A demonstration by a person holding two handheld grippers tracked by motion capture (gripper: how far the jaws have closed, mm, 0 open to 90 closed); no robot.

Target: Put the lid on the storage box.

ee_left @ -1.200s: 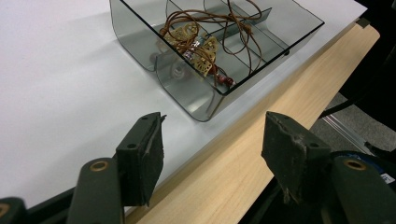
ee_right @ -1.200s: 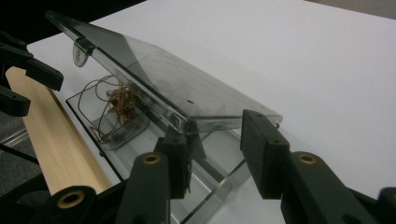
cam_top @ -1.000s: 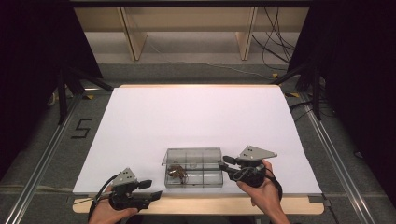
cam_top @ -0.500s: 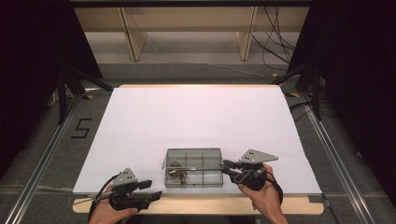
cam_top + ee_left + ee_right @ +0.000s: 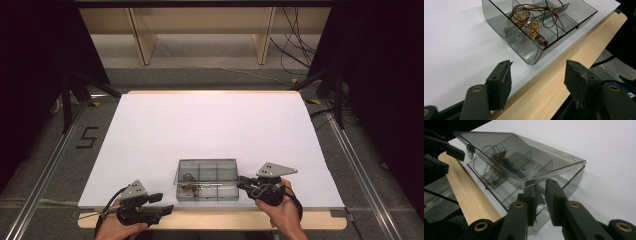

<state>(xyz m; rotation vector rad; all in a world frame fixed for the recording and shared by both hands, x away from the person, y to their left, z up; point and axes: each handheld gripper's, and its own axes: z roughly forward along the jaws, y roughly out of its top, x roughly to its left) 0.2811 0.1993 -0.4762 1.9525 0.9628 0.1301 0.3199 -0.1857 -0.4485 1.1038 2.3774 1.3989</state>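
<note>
Smoky clear plastic makes up the compartment box (image 5: 207,161), which sits at six o'clock on the white sheet (image 5: 210,125) in the high view. The right gripper (image 5: 241,182) meets it at the box's four o'clock corner. The left gripper (image 5: 162,204) hangs well apart at eight o'clock, over the wooden table edge (image 5: 210,219).

In the left gripper view, the left gripper (image 5: 537,72) stands spread and empty. At twelve o'clock lie the box's rounded glossy wall (image 5: 524,47) and a brown cord necklace (image 5: 527,23) with brassy filigree pieces, tangled across thin dividers.

In the right gripper view, the lid (image 5: 524,155) is tilted up on its far hinge. The right gripper (image 5: 541,187) sits just under the lid's lip. Its jaws have just been closing, with a clear tab (image 5: 536,211) between them. Whether the pads bite it I cannot tell.

To lift well, likely grip squarely on the tab, since slick plastic slips. Swing along the hinge's arc. Brace the light box with the free gripper so it doesn't slide or spill the necklace (image 5: 496,157).
</note>
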